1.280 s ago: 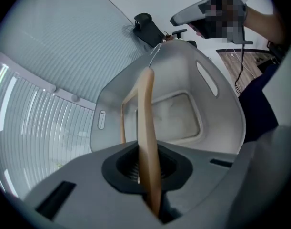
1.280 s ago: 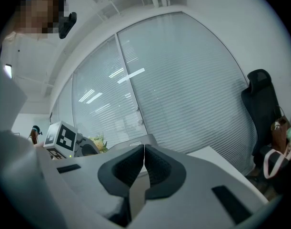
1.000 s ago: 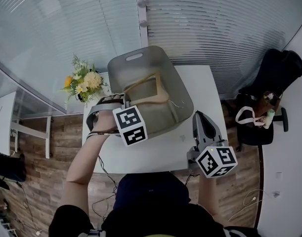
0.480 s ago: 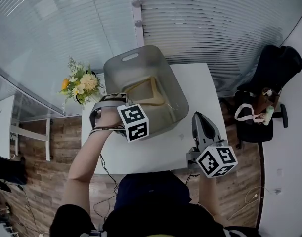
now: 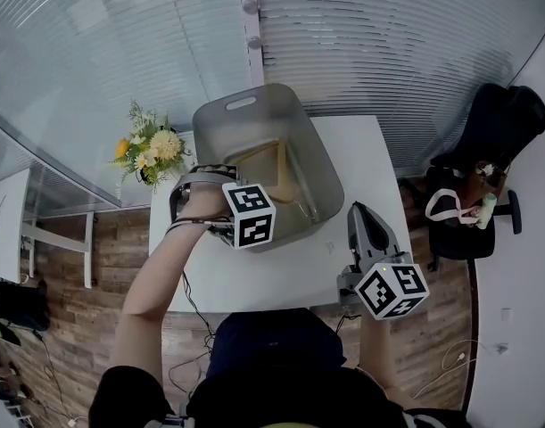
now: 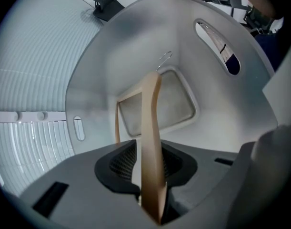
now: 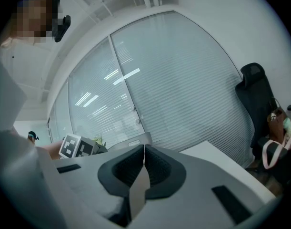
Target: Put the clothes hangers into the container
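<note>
Now the left tongs (image 6: 148, 167) have just been opening, slack around the hanger (image 6: 151, 118) inside the container (image 5: 243, 114), likely a release; right tongs (image 7: 143, 168) are closed and empty.

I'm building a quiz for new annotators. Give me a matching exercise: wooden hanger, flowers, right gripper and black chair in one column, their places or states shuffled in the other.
Column one
1. wooden hanger
2. flowers
3. right gripper
4. black chair

Column two
A. beyond the right side of the table
B. jaws together, nothing between them
C. inside the grey container
D. left of the container in the head view

Pairs: 1-C, 2-D, 3-B, 4-A
</note>
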Available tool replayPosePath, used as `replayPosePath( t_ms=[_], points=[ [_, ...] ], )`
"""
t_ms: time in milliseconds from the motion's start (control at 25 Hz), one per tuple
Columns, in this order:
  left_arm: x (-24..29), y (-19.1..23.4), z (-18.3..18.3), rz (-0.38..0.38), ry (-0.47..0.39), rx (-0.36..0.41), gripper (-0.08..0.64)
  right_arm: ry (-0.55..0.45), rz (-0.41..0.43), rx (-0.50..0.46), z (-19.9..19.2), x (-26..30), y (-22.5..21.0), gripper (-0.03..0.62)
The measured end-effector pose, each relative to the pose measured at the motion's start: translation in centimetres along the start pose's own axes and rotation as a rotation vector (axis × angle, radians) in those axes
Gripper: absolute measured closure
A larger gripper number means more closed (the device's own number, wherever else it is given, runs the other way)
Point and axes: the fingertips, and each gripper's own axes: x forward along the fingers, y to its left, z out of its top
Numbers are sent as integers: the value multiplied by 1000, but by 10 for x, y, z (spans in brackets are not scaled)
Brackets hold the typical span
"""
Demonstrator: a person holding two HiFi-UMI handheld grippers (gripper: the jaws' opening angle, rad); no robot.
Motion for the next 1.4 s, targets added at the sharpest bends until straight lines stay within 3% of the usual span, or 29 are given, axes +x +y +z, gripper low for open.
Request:
replayPosePath(
  t_ms=[240,480,720,1160,1400],
  points=[
    [-1,1,1,0,-16,-10,432,-1,-1,4,0,-3,0,563],
    [-4,-3,7,-40,-59,-60,309,7,-3,5,-2,-7,-2,563],
    [-13,0,18,-54,-130,-123,264,12,4,9,-3,-8,0,563],
    [-53,22,33,-22,-323,-262,258,7,7,5,-2,-13,4,563],
    [-68,20,32,-54,-416,-347,258,10,13,1,-2,-15,8,563]
  ],
)
